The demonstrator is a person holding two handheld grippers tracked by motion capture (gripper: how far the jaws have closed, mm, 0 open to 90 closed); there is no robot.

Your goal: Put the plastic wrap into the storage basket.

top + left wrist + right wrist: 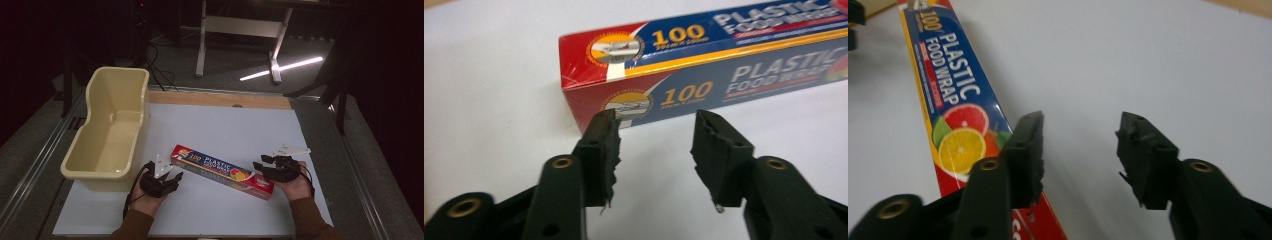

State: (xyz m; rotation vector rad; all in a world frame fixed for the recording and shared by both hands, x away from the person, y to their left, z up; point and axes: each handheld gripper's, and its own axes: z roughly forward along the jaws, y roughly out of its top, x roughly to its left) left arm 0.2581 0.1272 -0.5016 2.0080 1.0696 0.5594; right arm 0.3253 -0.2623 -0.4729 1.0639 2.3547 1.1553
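The plastic wrap box [222,171] lies flat on the white table in front of me, long and narrow, red at both ends and blue between. It runs slantwise, its fruit-printed end toward my right.

You see a bright white worktop [210,130] amid dark surroundings; close views go soft, blurring toward their lower edges.

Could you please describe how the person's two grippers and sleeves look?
The left gripper and the right gripper are black, each with two jaws whose inner faces are ridged and brass-coloured rivets at the joints. Each carries a pale grey three-cornered plate on top, and a black cable trails from the left one. The person wears brown long sleeves.
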